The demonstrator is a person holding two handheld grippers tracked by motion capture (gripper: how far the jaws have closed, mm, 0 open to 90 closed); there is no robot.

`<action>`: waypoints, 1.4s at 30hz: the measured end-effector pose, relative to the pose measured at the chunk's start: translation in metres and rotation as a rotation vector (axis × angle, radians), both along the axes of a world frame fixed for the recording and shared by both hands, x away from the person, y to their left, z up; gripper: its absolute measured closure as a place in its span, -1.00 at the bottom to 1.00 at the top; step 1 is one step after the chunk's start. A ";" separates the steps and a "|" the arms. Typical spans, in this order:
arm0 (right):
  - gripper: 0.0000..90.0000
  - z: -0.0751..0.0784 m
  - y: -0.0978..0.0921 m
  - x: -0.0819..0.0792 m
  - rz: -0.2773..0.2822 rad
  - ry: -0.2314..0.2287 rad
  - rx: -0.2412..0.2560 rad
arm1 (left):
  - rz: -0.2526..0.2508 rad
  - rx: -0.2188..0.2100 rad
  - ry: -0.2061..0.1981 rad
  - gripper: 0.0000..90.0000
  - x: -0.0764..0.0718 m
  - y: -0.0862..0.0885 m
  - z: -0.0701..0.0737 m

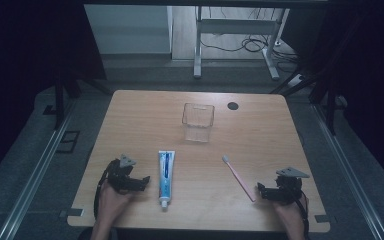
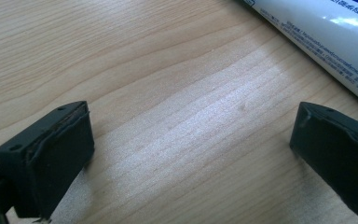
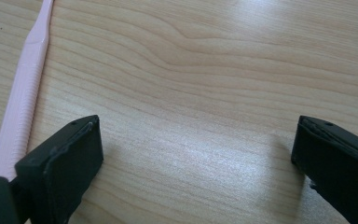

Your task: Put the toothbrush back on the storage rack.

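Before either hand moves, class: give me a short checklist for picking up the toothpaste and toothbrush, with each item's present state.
1. Left tongs open, holding nothing: ok.
2. Right tongs open, holding nothing: ok.
3. Toothpaste tube lies flat beside the left tongs, nothing on top: ok.
4. Pink toothbrush lies flat, its handle end beside the right tongs: ok.
5. Clear cup stands upright, open end up: ok.
6. Cup empty inside: cannot tell for sure.
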State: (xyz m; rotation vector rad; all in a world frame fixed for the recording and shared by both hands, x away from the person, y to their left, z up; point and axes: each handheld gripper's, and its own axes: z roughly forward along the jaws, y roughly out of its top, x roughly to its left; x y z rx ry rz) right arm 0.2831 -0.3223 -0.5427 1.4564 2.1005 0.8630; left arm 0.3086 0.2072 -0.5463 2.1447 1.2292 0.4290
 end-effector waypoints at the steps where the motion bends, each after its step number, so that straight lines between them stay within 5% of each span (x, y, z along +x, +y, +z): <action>1: -1.00 0.000 0.000 0.000 0.006 0.004 -0.001 | 0.000 0.000 0.000 -1.00 0.000 0.000 0.000; 24: -1.00 0.000 0.000 0.000 0.012 0.003 0.001 | 0.014 -0.004 -0.009 -0.93 0.000 0.001 0.001; 42: -0.70 0.003 -0.001 -0.007 0.058 -0.015 0.011 | 0.013 -0.004 -0.009 -0.94 0.000 0.001 0.000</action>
